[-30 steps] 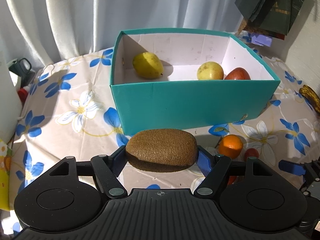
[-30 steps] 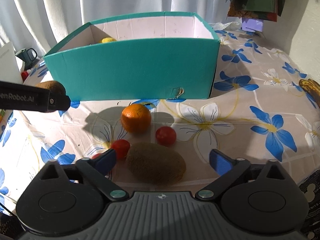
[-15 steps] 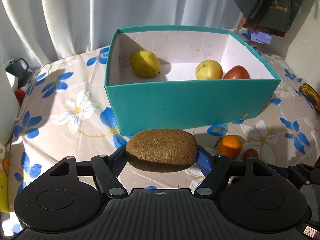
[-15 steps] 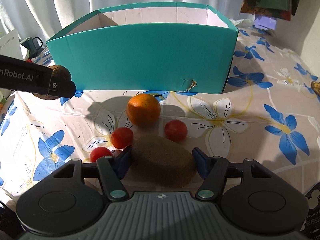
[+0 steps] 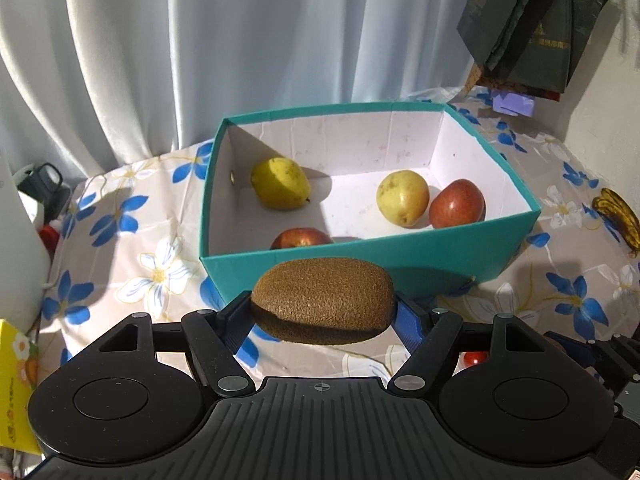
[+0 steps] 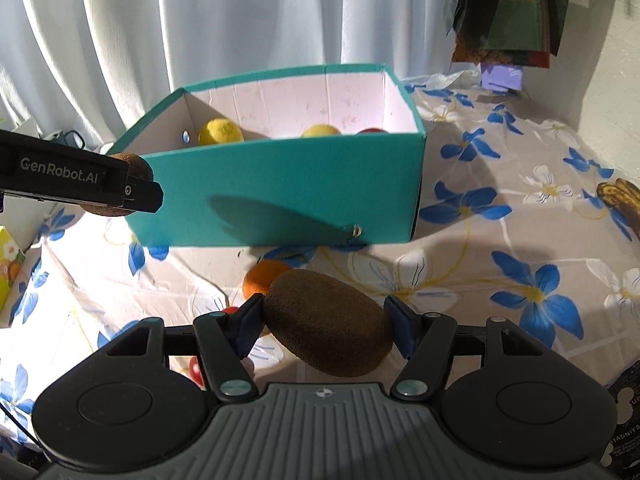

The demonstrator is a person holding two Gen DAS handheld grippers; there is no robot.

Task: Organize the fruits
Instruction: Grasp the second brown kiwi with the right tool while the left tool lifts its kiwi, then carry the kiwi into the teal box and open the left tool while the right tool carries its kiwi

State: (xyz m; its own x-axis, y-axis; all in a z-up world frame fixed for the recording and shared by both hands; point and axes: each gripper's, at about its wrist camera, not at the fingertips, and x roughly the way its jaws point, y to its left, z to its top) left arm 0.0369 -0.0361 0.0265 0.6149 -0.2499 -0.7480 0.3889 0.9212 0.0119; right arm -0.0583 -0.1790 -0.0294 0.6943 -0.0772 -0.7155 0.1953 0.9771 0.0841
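— Two kiwis are being held, one per gripper. Are you seeing both?

— Yes. The left gripper (image 5: 323,314) is clamping its kiwi (image 5: 323,299) lengthwise between both blue pads, and the fruit is hanging clear of the cloth (image 5: 132,240), just short of the box (image 5: 360,258) ahead.

— And the right one?

— The right gripper (image 6: 323,328) is pinching the second kiwi (image 6: 327,322) the same way, tilted a little, lifted off the cloth. An orange (image 6: 262,278) is sitting just beyond its left finger, and two cherry tomatoes (image 6: 196,368) are peeking out beneath that finger (mostly hidden).

— What is lying in the box?

— Four fruits are resting inside, seen past the left gripper: a yellow pear (image 5: 280,184) at the far left, a second yellow pear (image 5: 402,198) touching a red apple (image 5: 456,204) at the right, and another red apple (image 5: 302,238) against the near wall.

— Where is the left gripper relative to the right?

— Off to the right gripper's left, hovering near the box's front left corner with its kiwi showing behind the finger.
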